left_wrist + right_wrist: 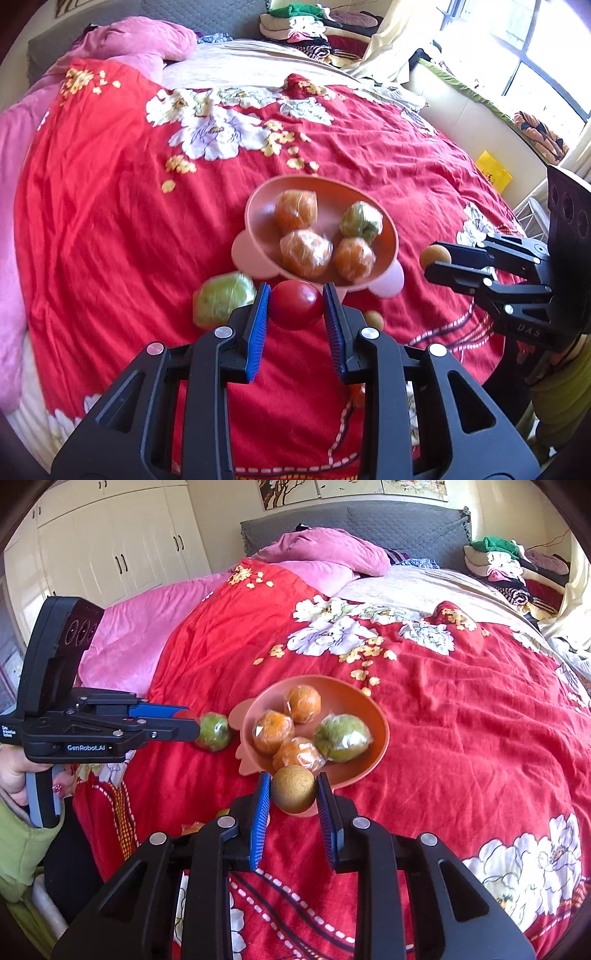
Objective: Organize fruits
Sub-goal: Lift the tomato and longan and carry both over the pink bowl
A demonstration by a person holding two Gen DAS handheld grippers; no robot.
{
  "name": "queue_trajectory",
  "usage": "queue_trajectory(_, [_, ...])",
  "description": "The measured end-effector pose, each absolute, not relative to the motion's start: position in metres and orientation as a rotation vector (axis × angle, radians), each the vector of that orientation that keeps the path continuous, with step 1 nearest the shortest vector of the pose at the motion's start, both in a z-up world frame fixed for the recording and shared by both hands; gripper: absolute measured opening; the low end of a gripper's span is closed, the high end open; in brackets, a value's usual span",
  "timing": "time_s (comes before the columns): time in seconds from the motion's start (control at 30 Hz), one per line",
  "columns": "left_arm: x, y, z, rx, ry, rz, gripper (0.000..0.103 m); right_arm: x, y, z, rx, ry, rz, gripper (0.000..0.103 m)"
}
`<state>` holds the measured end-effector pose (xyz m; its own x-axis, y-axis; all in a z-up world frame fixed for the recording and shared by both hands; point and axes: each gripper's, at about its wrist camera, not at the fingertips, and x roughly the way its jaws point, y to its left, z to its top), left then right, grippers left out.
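Note:
A pink bowl (258,206) (373,709) sits on the red bedspread and holds three wrapped oranges (295,209) and a wrapped green fruit (361,220) (341,737). My left gripper (296,304) (186,718) is shut on a red tomato (296,304), held just in front of the bowl. My right gripper (294,788) (436,260) is shut on a round brown fruit (294,788) (435,256) at the bowl's near edge. Another wrapped green fruit (221,303) (214,731) lies on the bed left of the bowl.
A small brown fruit (373,319) lies on the bedspread (110,221) near the left gripper. Pink pillows (325,550) and folded clothes (506,565) lie at the head of the bed. White wardrobes (110,539) stand to the left.

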<state>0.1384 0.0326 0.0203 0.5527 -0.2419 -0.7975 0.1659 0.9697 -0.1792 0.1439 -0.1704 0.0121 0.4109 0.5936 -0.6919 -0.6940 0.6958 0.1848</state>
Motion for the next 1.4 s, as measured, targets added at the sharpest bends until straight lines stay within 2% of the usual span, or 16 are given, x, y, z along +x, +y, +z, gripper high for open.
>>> queue_trajectory(0.5, [0.179, 0.027, 0.021, -0.075, 0.962, -0.254, 0.022, 0.168, -0.176, 0.011, -0.124, 0.808, 0.786, 0.024])
queue_trajectory(1.4, [0.224, 0.032, -0.016, -0.086, 1.009, -0.220, 0.022, 0.185, -0.161, -0.018, -0.151, 0.860, 0.789, 0.024])
